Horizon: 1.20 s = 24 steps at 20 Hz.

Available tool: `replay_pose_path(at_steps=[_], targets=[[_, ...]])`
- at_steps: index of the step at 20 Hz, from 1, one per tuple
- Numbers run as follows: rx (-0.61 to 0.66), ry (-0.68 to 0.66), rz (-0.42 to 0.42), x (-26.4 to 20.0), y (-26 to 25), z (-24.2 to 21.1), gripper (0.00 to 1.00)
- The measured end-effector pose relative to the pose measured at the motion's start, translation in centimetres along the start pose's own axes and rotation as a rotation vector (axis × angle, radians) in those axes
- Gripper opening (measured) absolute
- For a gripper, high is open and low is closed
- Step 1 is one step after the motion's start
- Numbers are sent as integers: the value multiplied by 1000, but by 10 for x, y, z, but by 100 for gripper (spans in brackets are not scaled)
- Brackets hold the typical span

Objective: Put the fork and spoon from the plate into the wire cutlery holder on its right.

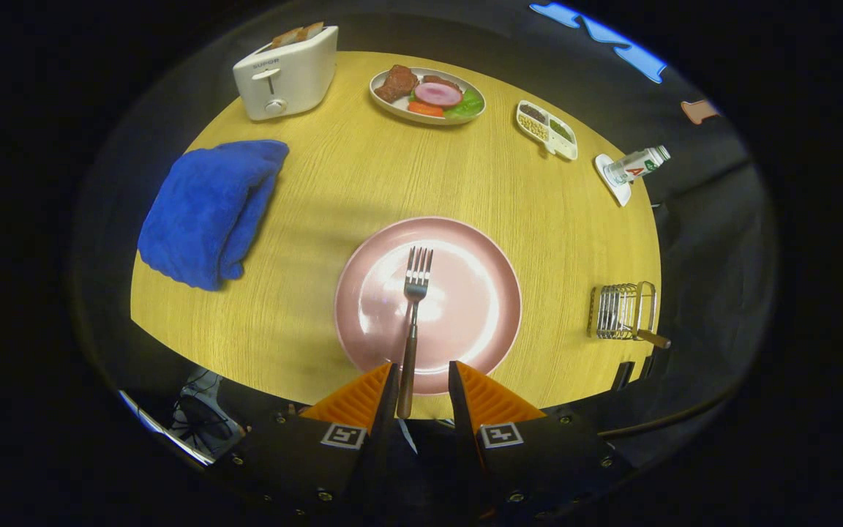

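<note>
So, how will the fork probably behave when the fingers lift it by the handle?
The fork looks rigid, metal with a darker handle, so probably no bending. Held at the handle end between the open fingers, its head may droop. On the glossy pink plate it could slide.

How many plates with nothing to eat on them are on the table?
1: the pink plate just ahead of the gripper, carrying only a fork whose handle lies between the open fingers. The far plate holds food.

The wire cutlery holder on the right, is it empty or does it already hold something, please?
Not empty: a wooden handle sticks out of the wire cutlery holder. Which utensil, cannot tell.
</note>
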<state>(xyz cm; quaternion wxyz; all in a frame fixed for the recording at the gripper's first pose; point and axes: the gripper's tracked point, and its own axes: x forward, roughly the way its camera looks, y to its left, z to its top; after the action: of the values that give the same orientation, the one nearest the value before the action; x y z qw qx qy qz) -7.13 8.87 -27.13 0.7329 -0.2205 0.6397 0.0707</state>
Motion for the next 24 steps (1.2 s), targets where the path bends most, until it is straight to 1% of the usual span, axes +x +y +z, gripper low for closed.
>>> replay_pose_path(at_steps=[1, 8, 12, 21, 22, 23, 24], targets=[[1, 10, 4, 4, 7, -5, 42], [17, 66, 23, 32, 12, -20, 42], [36, 74, 53, 51, 18, -19, 43], [58, 96, 58, 77, 16, -20, 42], [55, 99, 63, 80, 16, -23, 32], [54, 111, 70, 79, 17, -25, 24], [50, 116, 65, 80, 15, -25, 24]])
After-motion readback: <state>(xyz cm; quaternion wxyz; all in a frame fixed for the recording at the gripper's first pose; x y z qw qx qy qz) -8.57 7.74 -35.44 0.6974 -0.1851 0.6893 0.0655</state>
